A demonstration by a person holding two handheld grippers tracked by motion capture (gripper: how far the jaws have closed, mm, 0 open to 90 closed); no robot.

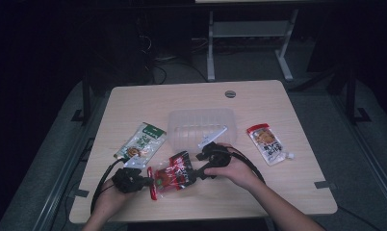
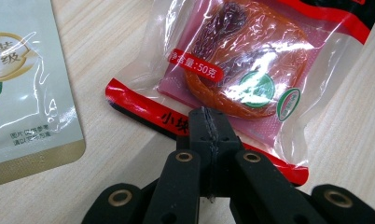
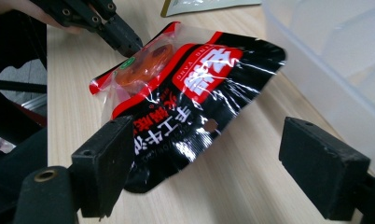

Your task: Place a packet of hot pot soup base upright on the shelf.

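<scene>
tabletop (image 1: 259, 103): light wood grain, rectangular, grey round cap near the far edge. lit patch in the middle, corners dimmer.
room: dark. grey floor, white frame legs of another table beyond the far edge, cables on the floor at far left.
clear tub (image 1: 201, 126): translucent plastic, mid tabletop, just beyond the right hand; its wall also fills the upper right of the right gripper view.
green pouch (image 1: 141, 141): flat, left of the tub, just beyond the left tongs; pale corner of it beside the red pack in the left gripper view.
orange sachet (image 1: 267, 143): flat, right of the tub, well apart from both hands.
red snack pack (image 1: 172, 174): near edge of the tabletop, between the two tongs, one end raised off the wood.
left tongs (image 2: 205, 122): jaws together, clamped on the red bottom seam of the red snack pack.
right tongs (image 3: 204, 156): jaws wide apart, straddling the black end of the pack; left pad at the pack's edge, contact unclear, right pad clear of it.
obstruction: tub close on the right tongs' far side.
</scene>
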